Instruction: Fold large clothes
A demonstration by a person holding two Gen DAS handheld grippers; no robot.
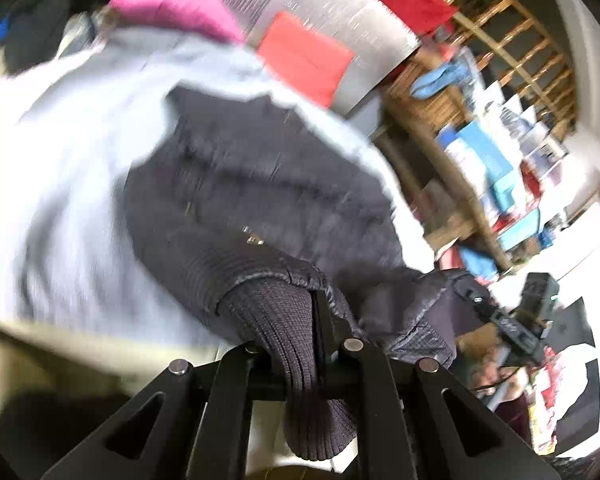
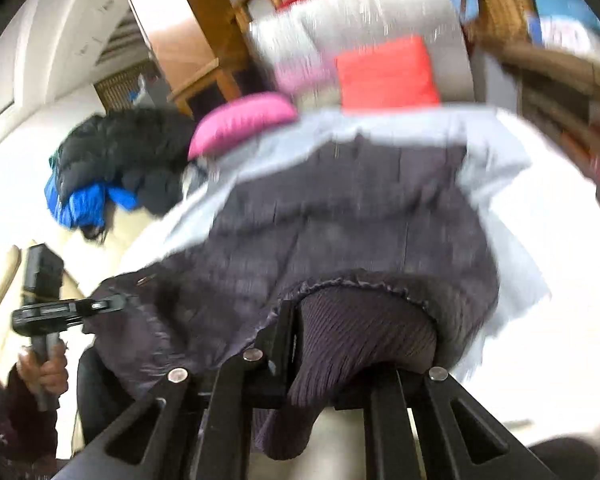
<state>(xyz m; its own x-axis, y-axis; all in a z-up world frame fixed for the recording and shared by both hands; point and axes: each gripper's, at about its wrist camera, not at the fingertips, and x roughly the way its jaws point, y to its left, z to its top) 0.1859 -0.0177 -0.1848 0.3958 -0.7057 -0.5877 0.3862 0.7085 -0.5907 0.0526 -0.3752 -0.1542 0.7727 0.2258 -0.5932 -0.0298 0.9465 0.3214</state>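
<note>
A dark purple-grey quilted jacket (image 1: 260, 184) with ribbed knit cuffs lies over a pale grey-blue cloth (image 1: 60, 168). My left gripper (image 1: 316, 312) is shut on one ribbed cuff (image 1: 276, 320) of the jacket. My right gripper (image 2: 300, 320) is shut on another ribbed cuff (image 2: 360, 332) of the same jacket (image 2: 340, 216). In the left wrist view the right gripper (image 1: 508, 320) shows at the right edge of the jacket. In the right wrist view the left gripper (image 2: 112, 304) pinches the jacket's left edge, with a hand on its handle. Both views are motion-blurred.
A pink garment (image 2: 240, 120) and an orange-red folded one (image 2: 388, 76) lie beyond the jacket. A pile of black and blue clothes (image 2: 112, 164) sits at the far left. A grey surface (image 1: 332, 12), wooden shelving (image 1: 512, 52) and cluttered boxes (image 1: 484, 152) stand behind.
</note>
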